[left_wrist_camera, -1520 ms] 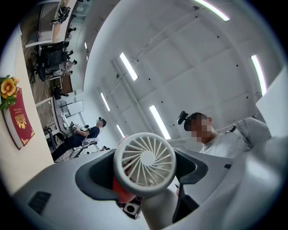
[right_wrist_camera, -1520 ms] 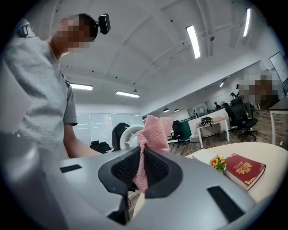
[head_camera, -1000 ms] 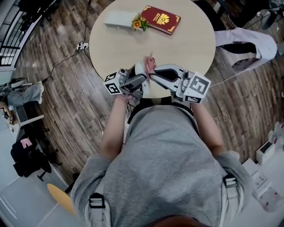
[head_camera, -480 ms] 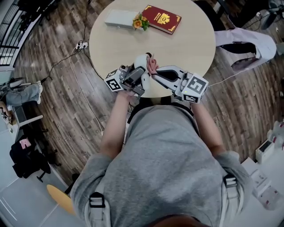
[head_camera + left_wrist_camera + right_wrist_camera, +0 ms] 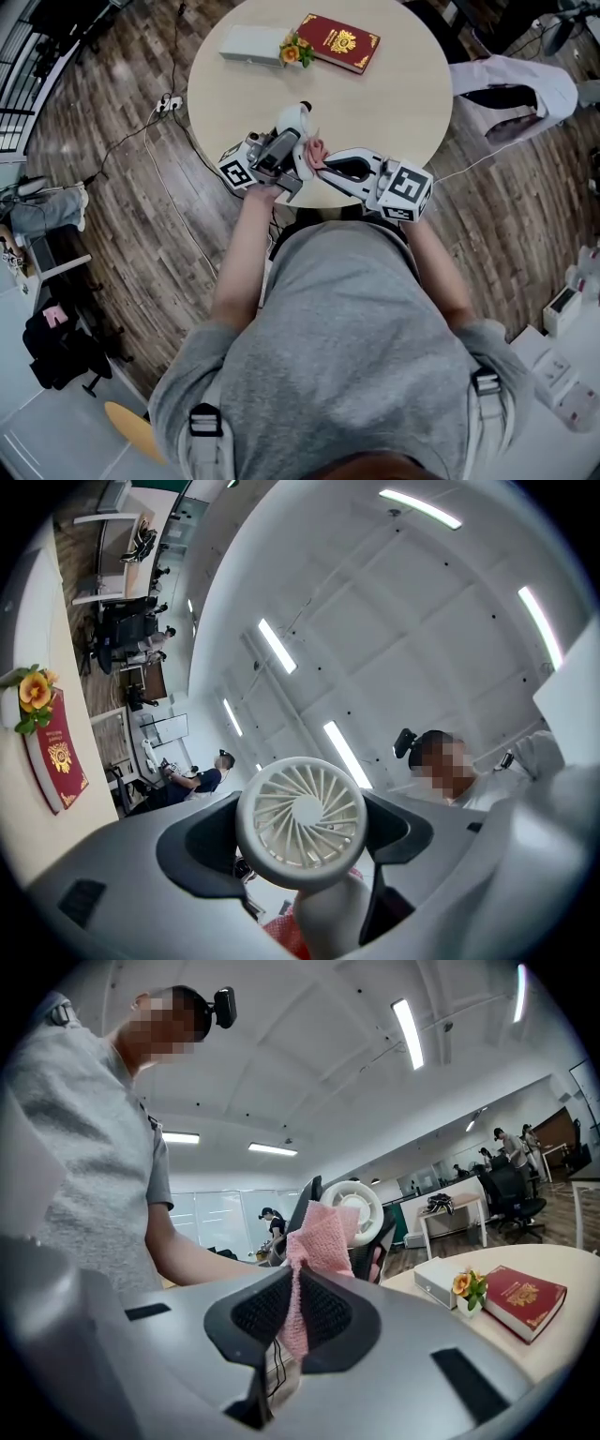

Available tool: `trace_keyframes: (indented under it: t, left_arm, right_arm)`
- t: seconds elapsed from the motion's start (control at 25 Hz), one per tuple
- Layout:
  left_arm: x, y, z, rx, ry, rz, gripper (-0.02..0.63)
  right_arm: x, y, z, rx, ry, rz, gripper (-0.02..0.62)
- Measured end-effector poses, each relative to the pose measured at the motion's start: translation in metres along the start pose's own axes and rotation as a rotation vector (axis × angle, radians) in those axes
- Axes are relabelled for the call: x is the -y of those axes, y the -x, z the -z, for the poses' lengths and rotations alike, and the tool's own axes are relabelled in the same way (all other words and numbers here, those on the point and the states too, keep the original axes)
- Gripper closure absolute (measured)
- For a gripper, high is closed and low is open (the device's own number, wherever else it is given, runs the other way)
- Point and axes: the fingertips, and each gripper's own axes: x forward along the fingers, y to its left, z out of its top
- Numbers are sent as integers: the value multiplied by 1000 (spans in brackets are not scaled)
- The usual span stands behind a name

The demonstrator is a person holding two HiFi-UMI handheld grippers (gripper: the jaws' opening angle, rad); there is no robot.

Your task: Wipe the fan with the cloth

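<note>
A round beige tabletop (image 5: 403,89) stands on a dark wood-plank floor (image 5: 112,225). Long white strip lights (image 5: 277,645) cross the white ceiling (image 5: 422,602), with black office chairs (image 5: 514,1190) beyond.

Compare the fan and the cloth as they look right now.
The fan is white and rigid, with a round grille, while the cloth is pink, soft and bunched. The fan sits in the left claw, and the cloth is pinched in the right claw. Both are clamped in a claw and held close together above the table edge.
</note>
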Motion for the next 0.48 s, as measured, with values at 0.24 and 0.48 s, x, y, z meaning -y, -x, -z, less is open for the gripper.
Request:
trace_keyframes:
  t: [0.24, 0.48]
  left_arm:
    - [-12, 11, -2, -51, -39, -98, 225]
    - [-10, 24, 4, -88, -3, -117, 225]
  right_arm:
    - [-16, -21, -7, -5, 51, -14, 566]
    - [-15, -43, -21, 24, 119, 45, 566]
